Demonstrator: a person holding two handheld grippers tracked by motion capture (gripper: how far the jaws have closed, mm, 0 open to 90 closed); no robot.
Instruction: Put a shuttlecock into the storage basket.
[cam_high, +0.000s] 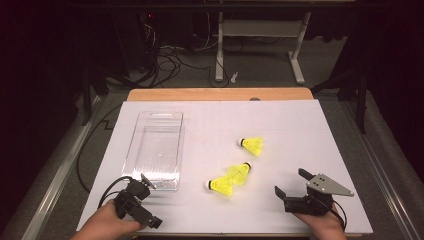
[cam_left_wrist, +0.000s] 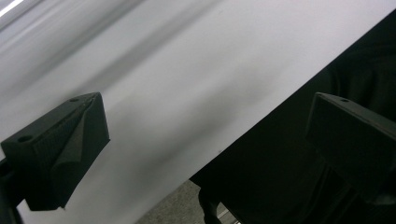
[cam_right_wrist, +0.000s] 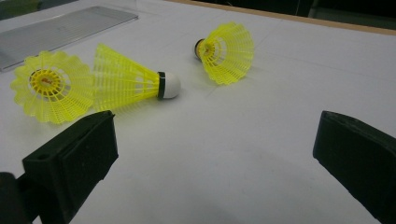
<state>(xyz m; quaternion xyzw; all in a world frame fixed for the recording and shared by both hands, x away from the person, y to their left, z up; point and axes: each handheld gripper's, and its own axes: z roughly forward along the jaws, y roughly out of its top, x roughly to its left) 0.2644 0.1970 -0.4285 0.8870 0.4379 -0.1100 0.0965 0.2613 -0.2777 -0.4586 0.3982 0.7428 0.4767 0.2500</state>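
Your right tongs (cam_high: 288, 183) gaped empty, nearer the shuttlecock pair (cam_high: 229, 180) than your left tongs (cam_high: 149, 203), also spread; pair lay between them and the clear tray (cam_high: 156, 150).

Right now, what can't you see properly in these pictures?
- Left tool, left gripper view: the white table sheet behind it is smeared by motion blur.
- Clear tray, right gripper view: cut off by the top and left edges.
- Nearest shuttlecock, right gripper view: its cork tip hides behind its own skirt.
- Its red print: too small to read.
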